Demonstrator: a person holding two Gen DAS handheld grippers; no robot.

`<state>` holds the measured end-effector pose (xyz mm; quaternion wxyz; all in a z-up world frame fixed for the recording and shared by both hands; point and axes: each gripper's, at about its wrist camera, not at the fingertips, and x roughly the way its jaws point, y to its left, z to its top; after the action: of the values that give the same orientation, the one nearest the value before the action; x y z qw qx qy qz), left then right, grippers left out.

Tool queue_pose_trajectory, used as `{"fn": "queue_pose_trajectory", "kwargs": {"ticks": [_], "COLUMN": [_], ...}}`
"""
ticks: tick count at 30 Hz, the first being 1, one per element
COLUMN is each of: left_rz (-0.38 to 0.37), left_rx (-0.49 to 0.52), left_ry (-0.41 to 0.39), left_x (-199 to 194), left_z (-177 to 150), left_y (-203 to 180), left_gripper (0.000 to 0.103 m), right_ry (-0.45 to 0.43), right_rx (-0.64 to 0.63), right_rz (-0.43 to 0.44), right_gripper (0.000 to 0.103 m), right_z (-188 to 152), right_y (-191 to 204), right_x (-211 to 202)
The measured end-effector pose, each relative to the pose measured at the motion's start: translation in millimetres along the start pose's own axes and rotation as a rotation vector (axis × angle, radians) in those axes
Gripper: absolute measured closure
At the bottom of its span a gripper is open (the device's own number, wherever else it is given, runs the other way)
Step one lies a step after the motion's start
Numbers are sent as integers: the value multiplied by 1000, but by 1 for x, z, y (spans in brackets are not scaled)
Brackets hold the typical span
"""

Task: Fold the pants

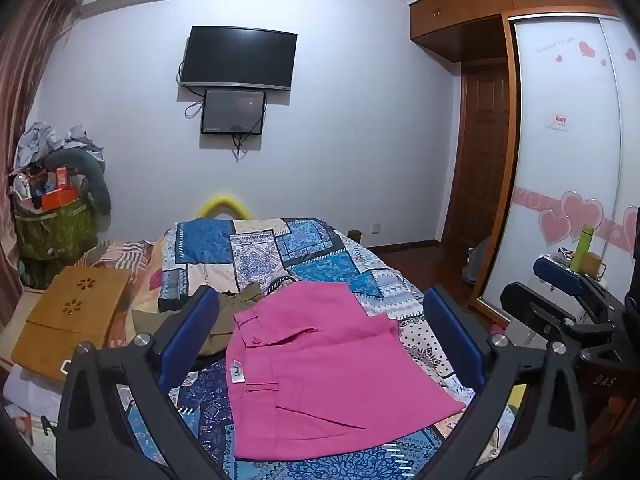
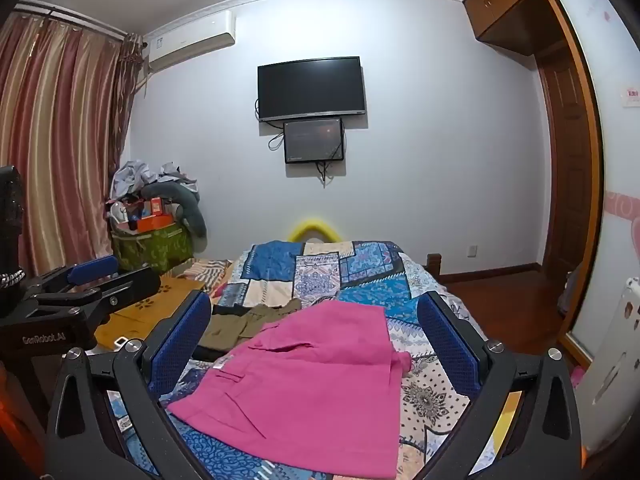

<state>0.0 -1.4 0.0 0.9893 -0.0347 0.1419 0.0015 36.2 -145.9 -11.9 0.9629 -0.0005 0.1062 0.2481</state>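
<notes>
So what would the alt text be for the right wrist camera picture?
Pink pants lie folded on a patchwork bedspread, framed by the open right gripper. Olive clothing lies behind them; a dark TV hangs on the wall.

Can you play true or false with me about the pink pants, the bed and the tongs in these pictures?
1. The pink pants lie on the patchwork quilt. True.
2. The left tongs are squeezing the pink pants. False: they stand wide open, holding nothing.
3. An olive-green garment lies beside the pink pants, farther from the camera. True.
4. The television on the wall is showing a cartoon. False: its screen is dark.
5. The right tongs are shut tight. False: they are wide open too, with the pants lying on the bed beyond them.
</notes>
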Motion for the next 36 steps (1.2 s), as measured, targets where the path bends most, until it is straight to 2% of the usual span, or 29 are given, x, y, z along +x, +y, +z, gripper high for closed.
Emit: {"fn": "queue_pose_trajectory", "kwargs": {"ticks": [2,3,18,36], "left_rz": [5,-3,14,16], "left_rx": [7,-37,4,-1], "left_ry": [-4,11,-8,-4], "left_x": [-1,1,1,1], "left_z": [0,1,0,0], "left_y": [-4,6,0,-1], "left_gripper": [0,0,0,0], "right_ry": [0,1,7,6], "right_rx": [0,1,11,18], "right_rz": [1,2,0,1], "right_gripper": [0,0,0,0], "right_z": [0,0,0,0], "right_y": [0,0,0,-3], "right_x": [0,0,2,0]}}
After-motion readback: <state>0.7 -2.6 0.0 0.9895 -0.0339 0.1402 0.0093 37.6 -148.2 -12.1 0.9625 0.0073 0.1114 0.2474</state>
